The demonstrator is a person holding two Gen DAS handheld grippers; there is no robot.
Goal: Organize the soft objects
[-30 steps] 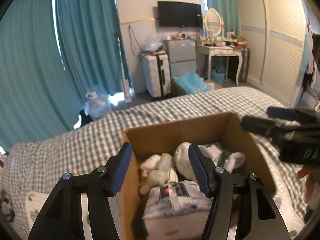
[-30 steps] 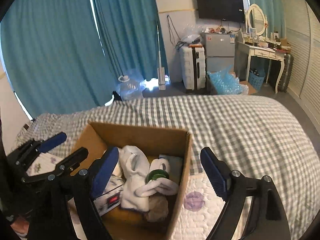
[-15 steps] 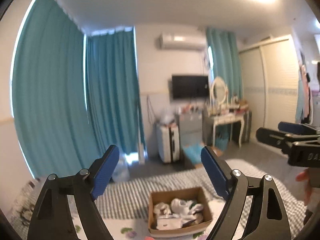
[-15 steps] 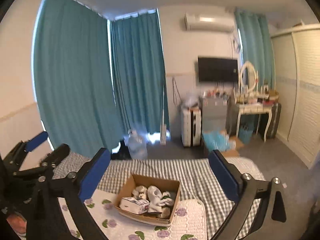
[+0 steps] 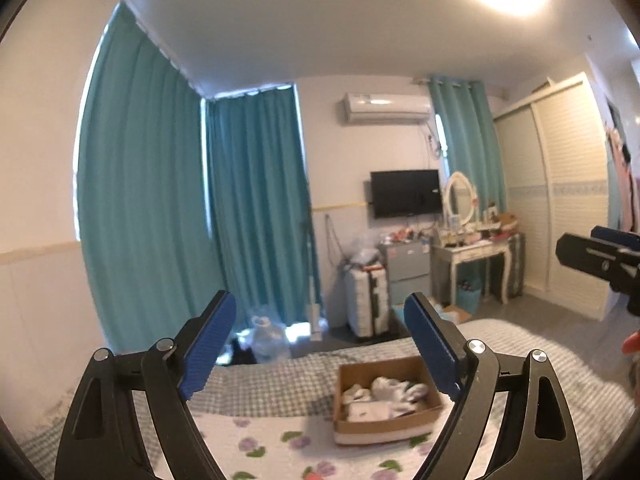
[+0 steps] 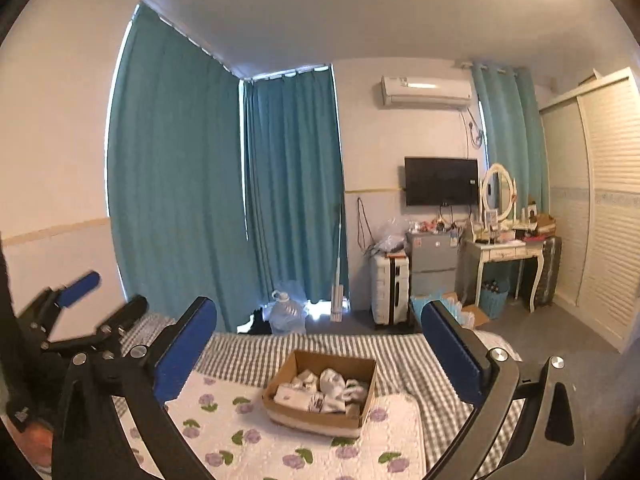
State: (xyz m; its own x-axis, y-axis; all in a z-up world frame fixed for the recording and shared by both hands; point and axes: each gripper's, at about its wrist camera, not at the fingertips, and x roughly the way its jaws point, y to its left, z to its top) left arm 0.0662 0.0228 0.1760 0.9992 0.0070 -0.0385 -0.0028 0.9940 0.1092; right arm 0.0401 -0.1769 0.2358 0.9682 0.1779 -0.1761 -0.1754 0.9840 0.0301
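Observation:
An open cardboard box (image 5: pixel 384 428) (image 6: pixel 316 416) sits on the bed, some way ahead of and below both grippers. Inside lie white soft items (image 5: pixel 394 388) (image 6: pixel 334 382) and a white printed package (image 6: pixel 296 396). My left gripper (image 5: pixel 320 300) is held high and level, open, with nothing between its blue pads. My right gripper (image 6: pixel 318 306) is also open and empty, and frames the box from above. Each gripper shows at the edge of the other's view: the right gripper (image 5: pixel 592 252) at the right, the left gripper (image 6: pixel 114 292) at the left.
The bed has a grey checked sheet (image 6: pixel 400 352) and a floral quilt (image 6: pixel 240 440). Beyond the bed stand teal curtains (image 6: pixel 180 200), a water bottle (image 6: pixel 286 312), a suitcase (image 6: pixel 390 288), a small fridge (image 6: pixel 434 264), a dressing table (image 6: pixel 504 252) and a wardrobe (image 6: pixel 600 220).
Both grippers have drawn back and up from right over the box, which now looks small and far. Both pairs of jaws stand wider than a second ago.

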